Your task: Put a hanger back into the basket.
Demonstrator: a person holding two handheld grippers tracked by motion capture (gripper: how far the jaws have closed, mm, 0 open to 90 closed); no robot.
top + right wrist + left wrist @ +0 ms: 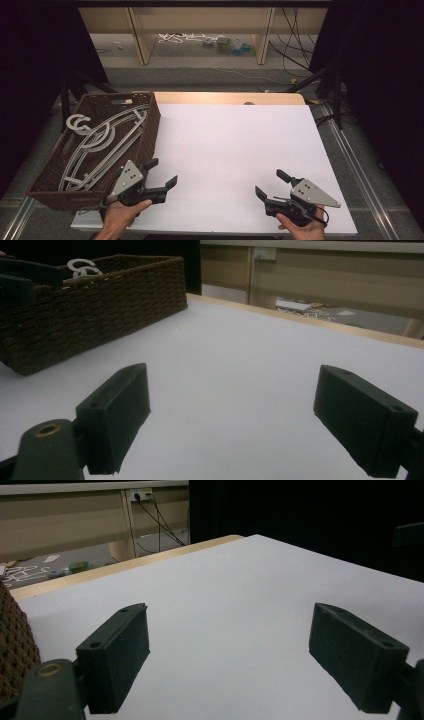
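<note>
My left gripper (159, 176) and right gripper (272, 184) both gape with nothing between the jaws; the hangers (100, 142) lie in the wicker basket (145, 145) just beside my left one, long axes running away from me

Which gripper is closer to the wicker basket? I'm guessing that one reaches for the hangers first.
The left gripper: it sits right beside the basket at the table's left edge, while the right gripper is across the white surface.
</note>
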